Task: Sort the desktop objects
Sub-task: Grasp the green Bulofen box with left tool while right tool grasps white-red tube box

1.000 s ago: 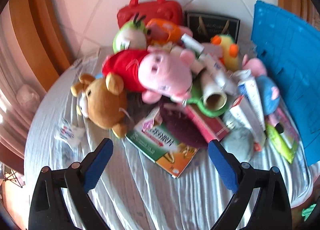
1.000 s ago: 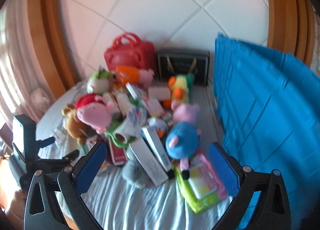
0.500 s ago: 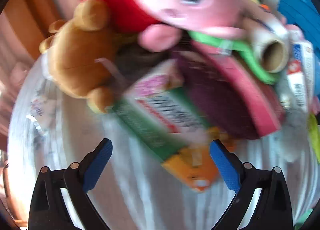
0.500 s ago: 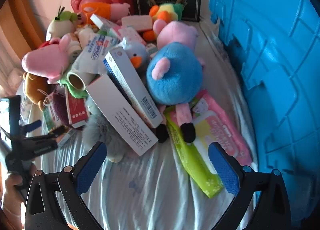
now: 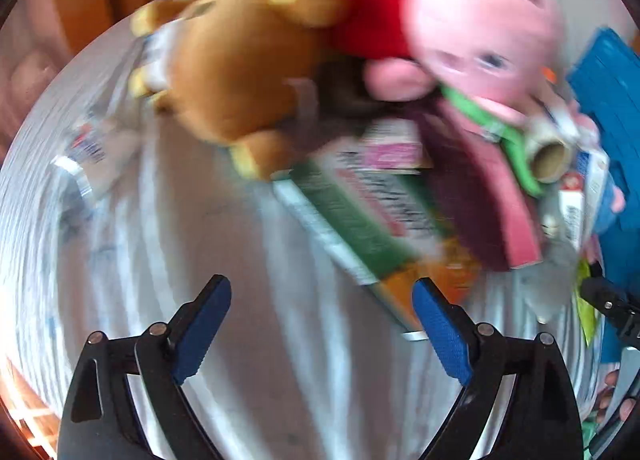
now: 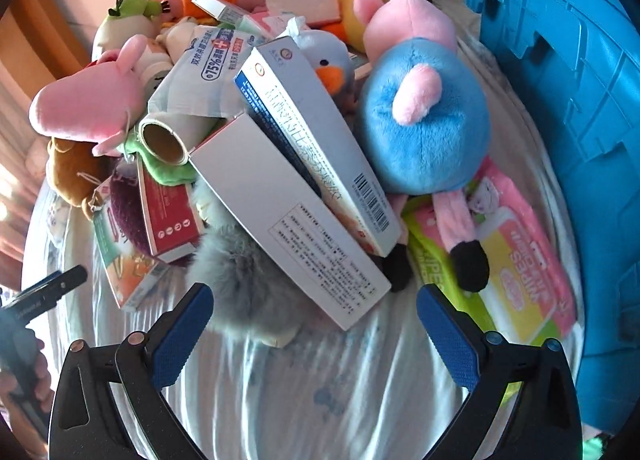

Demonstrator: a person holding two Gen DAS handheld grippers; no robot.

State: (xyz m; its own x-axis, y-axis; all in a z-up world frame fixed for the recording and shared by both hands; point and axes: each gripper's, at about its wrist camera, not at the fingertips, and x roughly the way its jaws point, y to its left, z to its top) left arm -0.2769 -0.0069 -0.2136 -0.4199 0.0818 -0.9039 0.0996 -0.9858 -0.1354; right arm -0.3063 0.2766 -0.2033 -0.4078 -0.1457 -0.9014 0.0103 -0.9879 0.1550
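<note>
Both grippers have pushed in closer to the heap, the left gripper (image 5: 320,324) spread wide before the green-and-orange box (image 5: 360,236), the right gripper (image 6: 316,324) equally spread and empty near the long white box (image 6: 288,216), apparently choosing first picks.

bright warm light, one blurred view and one sharp

the left wrist view is smeared by motion: the brown bear (image 5: 240,72) and pink pig plush (image 5: 480,20) have soft outlines, and print on the green box (image 5: 352,228) is unreadable. the right wrist view is crisp, with legible text on the white box (image 6: 288,216). warm light glows at the left edges. both views bulge, with dark rounded corners. the cloth (image 6: 320,392) looks pale and washed.
</note>
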